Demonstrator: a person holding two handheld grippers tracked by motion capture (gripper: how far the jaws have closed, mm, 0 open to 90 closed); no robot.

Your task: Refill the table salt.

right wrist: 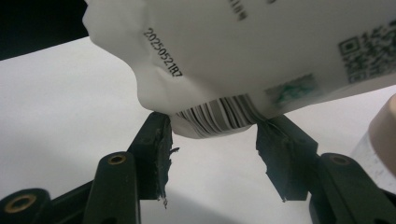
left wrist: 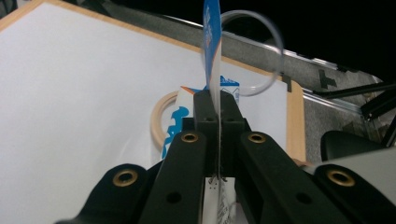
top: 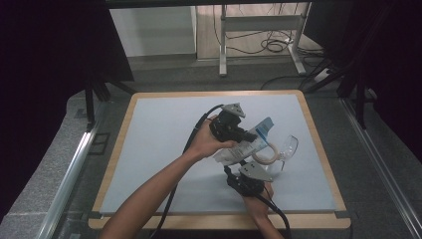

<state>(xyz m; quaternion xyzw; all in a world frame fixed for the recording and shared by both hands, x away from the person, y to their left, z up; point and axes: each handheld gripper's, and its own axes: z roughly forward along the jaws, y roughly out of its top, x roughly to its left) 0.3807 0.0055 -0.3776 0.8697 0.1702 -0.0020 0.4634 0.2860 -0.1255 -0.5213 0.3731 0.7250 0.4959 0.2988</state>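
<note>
The white-and-blue printed plastic pouch (top: 244, 144) is held above the desk (top: 149, 149), pinched flat by the left tongs (left wrist: 218, 109); the right tongs (right wrist: 212, 140), parted around its bottom, should be closed squarely before pulling

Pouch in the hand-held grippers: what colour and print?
White pouch with blue graphics, plus black barcode, date code and QR code; the print is clearest in the right gripper view.

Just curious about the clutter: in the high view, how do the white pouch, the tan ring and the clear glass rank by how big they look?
1. White pouch, clearly the largest, though the left tool covers part of it.
2 and 3. Tan ring and clear glass look about alike; the glass's see-through outline is hard to trace, so I won't rank them.
</note>
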